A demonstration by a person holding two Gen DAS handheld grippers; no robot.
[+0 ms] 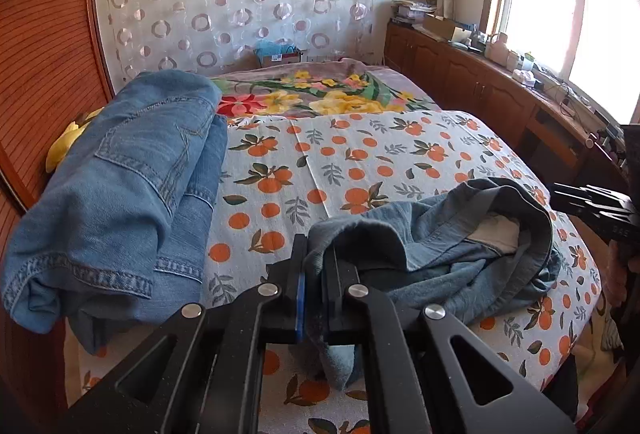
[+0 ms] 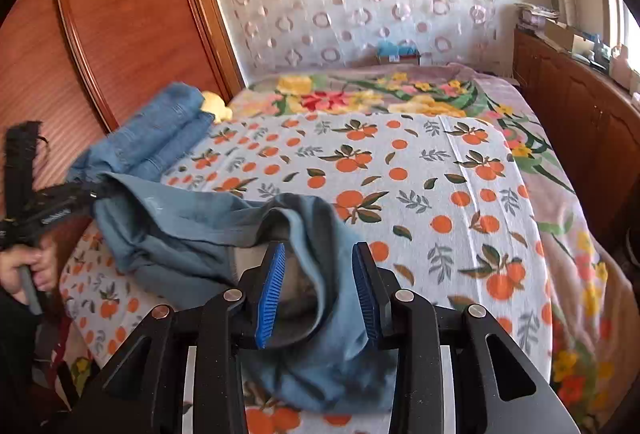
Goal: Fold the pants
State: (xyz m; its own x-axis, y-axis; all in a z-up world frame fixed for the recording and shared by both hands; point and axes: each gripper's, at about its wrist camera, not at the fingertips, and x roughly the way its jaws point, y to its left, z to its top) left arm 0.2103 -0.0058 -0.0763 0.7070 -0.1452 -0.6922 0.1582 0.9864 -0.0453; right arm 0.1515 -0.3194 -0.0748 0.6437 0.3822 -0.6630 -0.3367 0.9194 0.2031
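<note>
The left claw is clamped on a fold of the blue pants, which lie crumpled near the bed's near edge. The right claw stands partly open, the pants' cloth draped loosely between its blue pads. Folded jeans lie along the bed's left edge. A cardboard box with blue contents sits past the far edge.

We see a bed covered by a white sheet printed with oranges, over a flowered blanket. On the sheet lie crumpled blue pants near the front edge and a folded pile of jeans by the wooden headboard, with a yellow object just beside it.
</note>
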